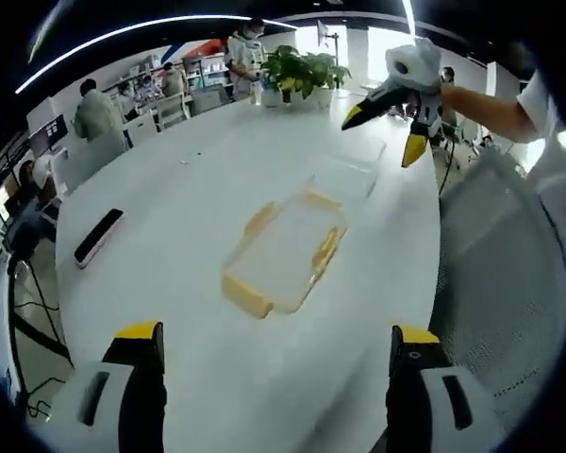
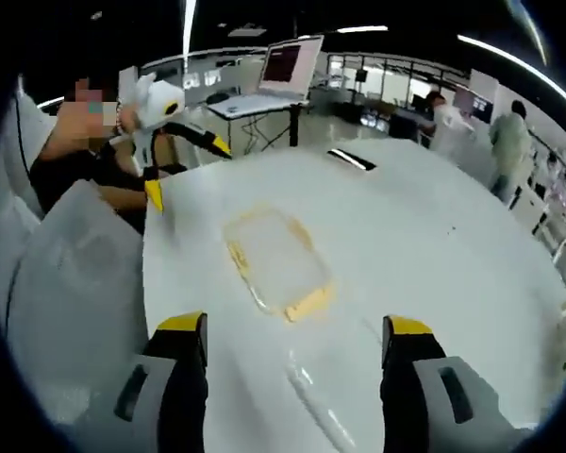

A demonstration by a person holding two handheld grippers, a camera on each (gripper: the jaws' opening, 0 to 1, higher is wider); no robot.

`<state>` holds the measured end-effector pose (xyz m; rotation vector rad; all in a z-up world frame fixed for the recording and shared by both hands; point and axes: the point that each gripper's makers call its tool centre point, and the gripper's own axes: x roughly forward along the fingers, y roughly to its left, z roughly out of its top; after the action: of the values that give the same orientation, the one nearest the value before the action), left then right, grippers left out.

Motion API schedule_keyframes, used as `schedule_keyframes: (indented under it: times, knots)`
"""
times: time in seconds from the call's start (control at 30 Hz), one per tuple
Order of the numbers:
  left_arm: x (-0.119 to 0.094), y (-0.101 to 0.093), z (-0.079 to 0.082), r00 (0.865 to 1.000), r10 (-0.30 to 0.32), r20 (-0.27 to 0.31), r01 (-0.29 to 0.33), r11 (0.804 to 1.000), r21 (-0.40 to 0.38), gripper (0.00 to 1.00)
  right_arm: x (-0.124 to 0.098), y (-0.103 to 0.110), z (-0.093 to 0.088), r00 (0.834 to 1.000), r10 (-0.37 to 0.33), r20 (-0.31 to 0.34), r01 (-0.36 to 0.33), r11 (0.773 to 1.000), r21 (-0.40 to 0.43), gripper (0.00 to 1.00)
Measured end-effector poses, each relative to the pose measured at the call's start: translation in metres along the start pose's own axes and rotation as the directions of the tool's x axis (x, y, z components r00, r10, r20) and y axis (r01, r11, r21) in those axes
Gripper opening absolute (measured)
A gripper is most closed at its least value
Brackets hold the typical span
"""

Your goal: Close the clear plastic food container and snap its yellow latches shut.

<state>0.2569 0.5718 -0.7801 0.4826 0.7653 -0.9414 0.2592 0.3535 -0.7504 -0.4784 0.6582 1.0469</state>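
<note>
The clear plastic container [image 1: 283, 250] lies flat on the white table [image 1: 170, 170], with yellow latches along its sides and ends. A clear lid [image 1: 352, 175] lies just beyond it, apart from it. My left gripper [image 1: 276, 332] is open and empty, hovering short of the container's near end. Across the table my right gripper [image 1: 384, 134] hangs in the air, jaws spread. In the right gripper view the container [image 2: 274, 260] sits mid-table, the lid [image 2: 311, 396] lies faintly between it and my open right gripper [image 2: 294, 326], and the left gripper [image 2: 188, 172] floats past the far edge.
A black phone [image 1: 99, 236] lies on the table's left part. Potted plants [image 1: 302, 71] stand at the far end. A mesh chair [image 1: 500, 283] stands beside the table's right edge. A laptop [image 2: 288, 66] sits on another desk. People sit and stand in the background.
</note>
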Motion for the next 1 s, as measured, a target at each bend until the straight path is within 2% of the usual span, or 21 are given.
schedule_keyframes:
  times: [0.03,0.1,0.2,0.33,0.4,0.53,0.57,0.63,0.77,0.9,1.0]
  knots:
    - [0.003,0.003,-0.001,1.0,-0.01,-0.026,0.01,1.0,0.011,0.94,0.005,0.002,0.001,0.999,0.04,-0.029,-0.04,0.999,-0.022,0.71]
    - [0.009,0.007,0.003,0.999,-0.026,-0.043,0.029,0.997,0.076,0.92,0.014,0.001,0.007,0.995,0.087,-0.042,-0.09,0.994,-0.068,0.66]
    - [0.021,0.012,0.006,0.992,-0.067,-0.105,0.085,0.981,0.174,0.89,0.026,-0.008,0.012,0.991,0.113,-0.069,-0.119,0.988,-0.095,0.64]
    - [0.035,0.021,0.007,0.968,-0.118,-0.222,0.169,0.958,0.232,0.82,0.044,-0.019,0.0,0.972,0.147,-0.181,-0.171,0.977,-0.127,0.64]
    - [0.042,0.024,0.006,0.95,-0.15,-0.274,0.218,0.947,0.236,0.81,0.05,-0.022,-0.004,0.966,0.153,-0.21,-0.185,0.972,-0.142,0.64]
    - [0.058,0.032,0.012,0.94,-0.178,-0.29,0.249,0.941,0.231,0.8,0.062,-0.021,-0.01,0.946,0.195,-0.257,-0.238,0.96,-0.146,0.64]
    - [0.06,0.03,0.009,0.929,-0.193,-0.315,0.276,0.93,0.244,0.8,0.063,-0.021,-0.014,0.939,0.205,-0.276,-0.252,0.956,-0.149,0.64]
    - [0.065,0.03,0.006,0.919,-0.205,-0.337,0.304,0.912,0.275,0.79,0.068,-0.02,-0.023,0.922,0.216,-0.32,-0.277,0.948,-0.157,0.65]
    - [0.073,0.031,-0.001,0.903,-0.203,-0.377,0.332,0.889,0.316,0.71,0.079,-0.022,-0.029,0.918,0.201,-0.342,-0.279,0.94,-0.195,0.61]
    - [0.078,0.026,-0.003,0.896,-0.225,-0.383,0.355,0.881,0.313,0.62,0.085,-0.018,-0.031,0.912,0.215,-0.35,-0.294,0.936,-0.191,0.58]
    - [0.08,0.027,-0.003,0.897,-0.223,-0.383,0.36,0.871,0.335,0.57,0.089,-0.017,-0.03,0.916,0.225,-0.332,-0.305,0.928,-0.214,0.54]
